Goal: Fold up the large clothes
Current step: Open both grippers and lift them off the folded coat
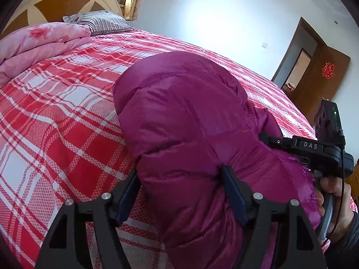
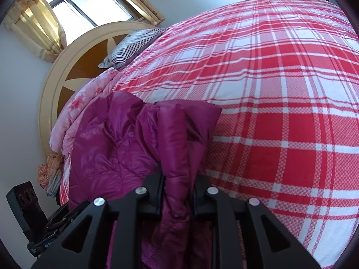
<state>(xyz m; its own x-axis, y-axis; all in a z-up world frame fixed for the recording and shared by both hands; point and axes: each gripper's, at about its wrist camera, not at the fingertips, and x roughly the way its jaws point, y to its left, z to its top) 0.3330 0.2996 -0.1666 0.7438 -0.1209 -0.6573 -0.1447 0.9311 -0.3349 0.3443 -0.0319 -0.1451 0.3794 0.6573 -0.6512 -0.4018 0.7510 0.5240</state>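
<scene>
A magenta puffer jacket (image 1: 184, 112) lies bunched on the red and white plaid bedsheet (image 1: 56, 116). My left gripper (image 1: 179, 174) stands wide around a thick padded fold at the jacket's near end. One finger is beside the fold's edge and the other rests on top, so the pads do not squeeze it. In the right wrist view the jacket (image 2: 112, 139) sits near the bed's left edge. There my right gripper (image 2: 178, 174) is shut on a narrow bunched fold that fills the gap between its fingers. A hand holds that right gripper (image 1: 314, 152) at the jacket's right side.
A folded pink floral quilt (image 1: 38, 44) and a striped pillow (image 1: 101, 21) lie by the rounded headboard (image 2: 51, 83). The plaid sheet (image 2: 280, 112) stretches wide to the right of the jacket. A brown door (image 1: 314, 71) stands open in the far wall, and a curtained window (image 2: 78, 4) is above the headboard.
</scene>
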